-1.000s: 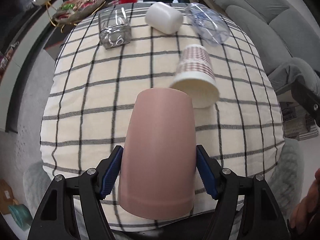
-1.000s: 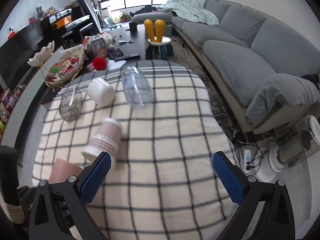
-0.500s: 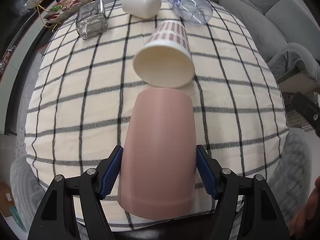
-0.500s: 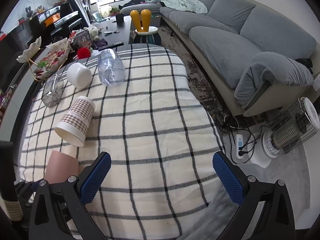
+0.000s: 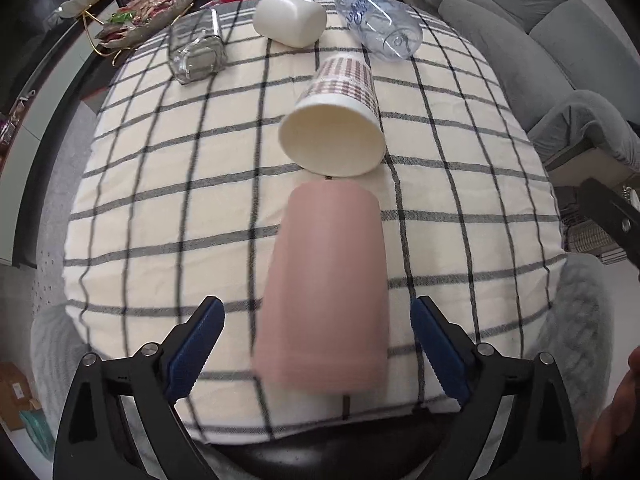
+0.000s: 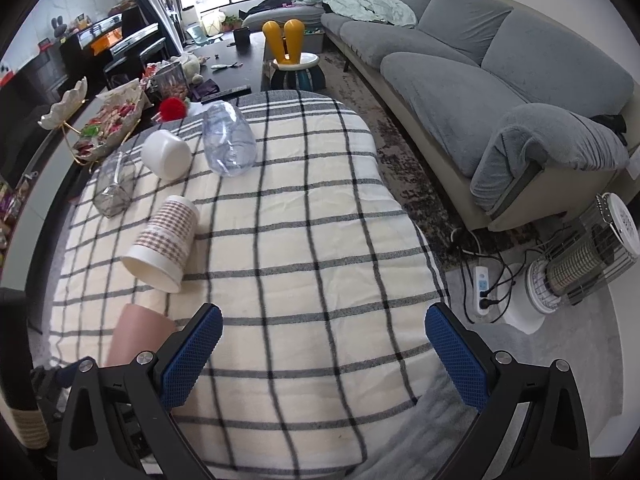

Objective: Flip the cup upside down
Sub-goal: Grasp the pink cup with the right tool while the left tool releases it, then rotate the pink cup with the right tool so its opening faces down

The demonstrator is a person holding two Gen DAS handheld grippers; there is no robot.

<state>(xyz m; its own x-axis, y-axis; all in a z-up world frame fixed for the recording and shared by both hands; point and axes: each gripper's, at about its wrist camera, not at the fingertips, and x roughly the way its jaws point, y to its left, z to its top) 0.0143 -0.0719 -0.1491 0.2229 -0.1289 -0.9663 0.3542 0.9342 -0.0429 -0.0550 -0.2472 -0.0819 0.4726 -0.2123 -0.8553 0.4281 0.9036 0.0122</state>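
Note:
A pink cup [image 5: 326, 284] stands upside down, wide rim down, at the near edge of the checked tablecloth [image 5: 160, 168]. It also shows in the right wrist view [image 6: 136, 334]. My left gripper [image 5: 318, 344] is open, with a gap between each blue pad and the cup. My right gripper [image 6: 324, 356] is open and empty over the cloth's near right part.
A checked paper cup [image 5: 336, 120] lies on its side just behind the pink cup. Further back lie a white cup [image 5: 290, 18], a clear plastic cup [image 5: 378, 24] and a glass [image 5: 196, 50]. A grey sofa [image 6: 500, 80] stands to the right, a heater [image 6: 580, 256] on the floor.
My left gripper's jaws have opened and let go of the pink cup, which now rests on the cloth. The right gripper has stayed open and shifted slightly.

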